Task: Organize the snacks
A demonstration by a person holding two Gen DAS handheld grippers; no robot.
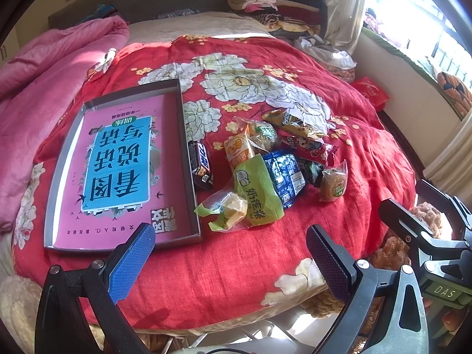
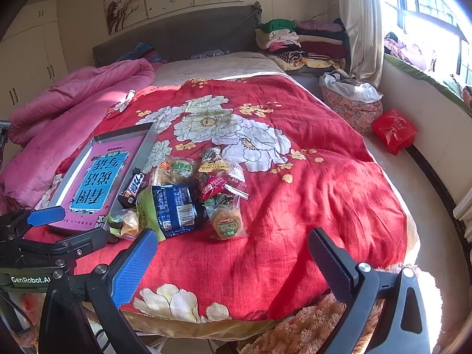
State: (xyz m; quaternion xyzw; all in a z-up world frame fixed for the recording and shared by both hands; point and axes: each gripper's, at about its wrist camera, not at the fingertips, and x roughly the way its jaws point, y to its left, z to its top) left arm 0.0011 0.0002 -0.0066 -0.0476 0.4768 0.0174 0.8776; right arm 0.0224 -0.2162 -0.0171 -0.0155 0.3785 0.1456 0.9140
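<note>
Left wrist view: we see the snacks (image 1: 274,162) heaped on the red quilt (image 1: 265,250), just right of a shallow box (image 1: 185,135) with a pink book (image 1: 124,171) inside. Our left gripper (image 1: 230,259) and right gripper (image 2: 233,262) hover near the bed edge, jaws wide apart, empty. A pink duvet (image 1: 44,88) lies left, folded clothes (image 2: 301,44) behind.

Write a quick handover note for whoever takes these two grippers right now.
Left gripper: open, empty, hovering over the near edge of the bed.
Right gripper: open, empty, same height.
Tray: on the red quilt, holding only a pink book.
Snacks: piled right of the tray; the dark bar lies against its wall.
Done: nothing in the tray yet.
Left: all snacks.
</note>
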